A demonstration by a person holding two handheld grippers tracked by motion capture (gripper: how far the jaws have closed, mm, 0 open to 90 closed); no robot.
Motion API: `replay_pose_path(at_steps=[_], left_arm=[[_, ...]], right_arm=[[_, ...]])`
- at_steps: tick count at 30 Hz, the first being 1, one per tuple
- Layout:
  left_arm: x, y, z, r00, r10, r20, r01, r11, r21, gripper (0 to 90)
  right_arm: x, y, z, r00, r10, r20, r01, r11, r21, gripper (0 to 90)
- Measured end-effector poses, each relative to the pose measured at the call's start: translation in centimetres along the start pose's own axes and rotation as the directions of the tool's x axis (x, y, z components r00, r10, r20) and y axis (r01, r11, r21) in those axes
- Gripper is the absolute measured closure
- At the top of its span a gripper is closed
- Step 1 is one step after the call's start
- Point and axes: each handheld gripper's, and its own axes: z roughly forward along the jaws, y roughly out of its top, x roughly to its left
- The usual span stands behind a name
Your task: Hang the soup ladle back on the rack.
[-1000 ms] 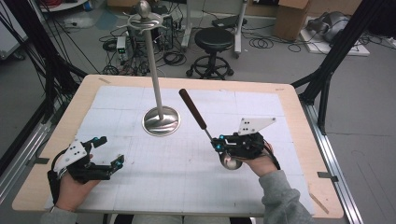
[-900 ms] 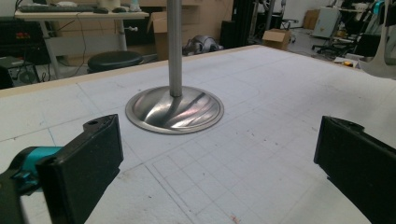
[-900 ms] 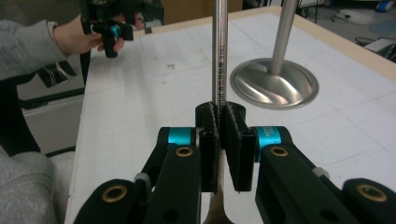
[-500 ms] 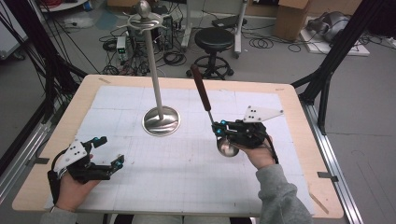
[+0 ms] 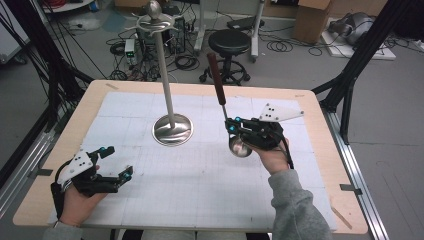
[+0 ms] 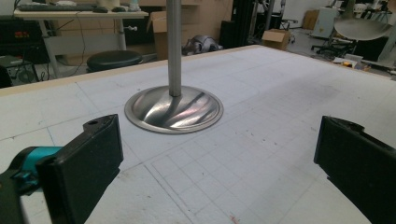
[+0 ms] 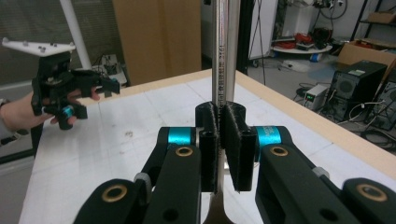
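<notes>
A steel ladle (image 5: 240,146) with a dark brown handle (image 5: 216,75) hangs over the right middle of the table. Its handle stands nearly upright and its bowl is low. My right gripper (image 5: 234,125) is shut on the ladle's metal stem (image 7: 225,51), as the right gripper view (image 7: 219,140) shows close up. A metal stand (image 5: 173,129) with a round base and a tall pole rises at the table's centre, left of the ladle. My left gripper (image 5: 118,160) rests at the front left, open and holding nothing, with its jaws wide apart (image 6: 219,163) and facing the stand's base (image 6: 173,109).
A white gridded mat (image 5: 200,190) covers the wooden table (image 5: 320,150). Beyond the far edge are a black stool (image 5: 228,42), floor cables and cardboard boxes. Black frame legs stand at both sides of the table.
My right gripper has lifted the ladle and moved it away from me. The handle has swung from a leftward slant to nearly upright. The left gripper has stayed put.
</notes>
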Motion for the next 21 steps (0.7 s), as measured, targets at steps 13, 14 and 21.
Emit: replay_pose_path(at_steps=[13,14,21], left_arm=[[0.0,0.0,-0.1,1.0000,-0.003,0.002,0.003,1.0000,-0.001,1.7],[0.0,0.0,-0.1,1.0000,-0.006,0.001,0.006,1.0000,-0.004,1.7],[0.0,0.0,-0.2,1.0000,-0.007,0.001,0.007,0.9999,-0.009,1.7]], right_arm=[[0.0,2.2,2.6,0.9986,-0.018,0.050,0.018,0.9998,0.011,84.8],[0.0,2.4,2.8,0.9986,-0.018,0.050,0.018,0.9998,0.010,84.8],[-0.1,3.5,4.2,0.9974,-0.010,0.071,0.009,0.9999,0.011,84.8]])
